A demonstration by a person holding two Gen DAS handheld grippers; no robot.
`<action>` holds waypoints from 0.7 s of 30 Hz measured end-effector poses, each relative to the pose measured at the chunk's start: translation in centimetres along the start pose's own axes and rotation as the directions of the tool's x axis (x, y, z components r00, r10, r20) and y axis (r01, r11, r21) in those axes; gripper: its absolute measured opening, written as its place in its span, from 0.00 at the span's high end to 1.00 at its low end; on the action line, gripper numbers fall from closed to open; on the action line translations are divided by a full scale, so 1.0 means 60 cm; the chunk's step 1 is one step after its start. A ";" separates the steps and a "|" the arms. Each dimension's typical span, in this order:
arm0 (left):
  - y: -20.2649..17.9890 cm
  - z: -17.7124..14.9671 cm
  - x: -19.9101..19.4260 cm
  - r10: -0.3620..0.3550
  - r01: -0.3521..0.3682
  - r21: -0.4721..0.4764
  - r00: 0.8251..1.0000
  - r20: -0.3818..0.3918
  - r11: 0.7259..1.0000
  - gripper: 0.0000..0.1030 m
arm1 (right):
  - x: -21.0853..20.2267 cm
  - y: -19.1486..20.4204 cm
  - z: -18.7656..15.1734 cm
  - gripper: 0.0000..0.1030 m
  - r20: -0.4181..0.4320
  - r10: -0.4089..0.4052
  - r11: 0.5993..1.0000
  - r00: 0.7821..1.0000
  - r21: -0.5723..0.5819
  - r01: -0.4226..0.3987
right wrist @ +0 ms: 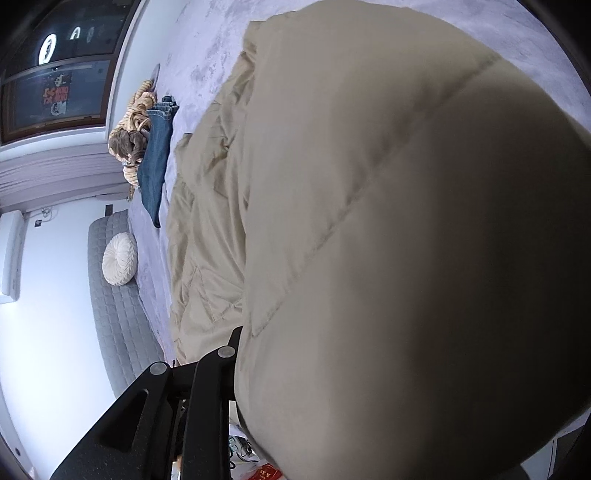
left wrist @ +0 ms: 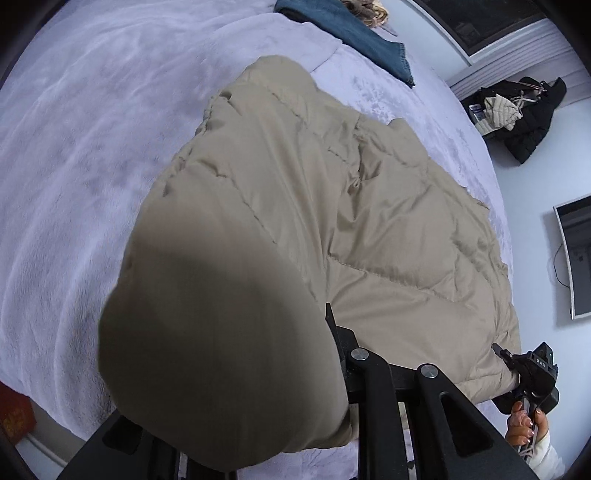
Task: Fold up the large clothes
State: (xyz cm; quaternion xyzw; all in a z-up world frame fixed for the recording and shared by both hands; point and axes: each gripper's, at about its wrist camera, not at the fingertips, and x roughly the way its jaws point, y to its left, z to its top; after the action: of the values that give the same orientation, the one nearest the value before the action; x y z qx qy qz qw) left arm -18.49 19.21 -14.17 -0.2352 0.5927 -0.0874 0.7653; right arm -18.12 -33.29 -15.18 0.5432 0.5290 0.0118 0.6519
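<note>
Left claw (left wrist: 325,325) clamps beige puffer coat (left wrist: 369,221); right claw (right wrist: 240,332) likewise, coat bulging over both.

Beige puffer coat (left wrist: 332,206) is sprawling across the middle of the bed (left wrist: 74,166), and a bulging fold of it is crowding right up against the left gripper (left wrist: 328,325), blocking everything on that side of the lens. Wide bare blanket is lying open to the coat's left. Further up, folded jeans (left wrist: 354,33) are sitting near the far edge, well apart from the coat. In the right wrist view the same padding is swallowing the right gripper (right wrist: 236,332); only a narrow lane is showing between coat and jeans (right wrist: 155,166), with a round cushion (right wrist: 119,259) resting on the grey bench (right wrist: 110,332) beside the bed.
</note>
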 end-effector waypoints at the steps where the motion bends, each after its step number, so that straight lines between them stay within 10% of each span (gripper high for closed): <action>1: 0.006 -0.001 0.000 0.021 -0.021 -0.012 1.000 -0.001 1.000 0.61 | 0.001 -0.007 0.000 0.70 -0.002 -0.006 1.000 1.000 0.005 0.006; 3: 0.018 -0.006 -0.005 0.092 -0.092 -0.033 0.996 0.006 0.995 0.44 | -0.004 -0.014 -0.004 0.62 -0.007 -0.022 1.000 1.000 0.005 0.022; 9: 0.051 -0.023 -0.050 0.184 -0.180 -0.086 0.982 0.038 0.980 0.43 | -0.025 -0.010 -0.009 0.52 -0.019 -0.106 0.994 0.994 -0.011 0.105; 15: 0.084 -0.022 -0.089 0.372 -0.360 -0.140 0.926 0.068 0.922 0.43 | -0.029 0.022 -0.003 0.49 -0.025 -0.177 0.983 0.984 -0.057 0.175; 21: 0.066 -0.029 -0.106 0.383 -0.378 -0.101 0.923 0.037 0.920 0.43 | -0.051 0.056 -0.016 0.49 -0.022 -0.194 0.975 0.981 -0.112 0.191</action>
State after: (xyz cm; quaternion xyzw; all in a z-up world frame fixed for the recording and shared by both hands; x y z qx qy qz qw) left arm -22.50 24.84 -10.81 -0.1529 0.6090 0.0971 0.7722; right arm -18.24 -33.07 -10.57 0.4528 0.5882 -0.0136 0.6700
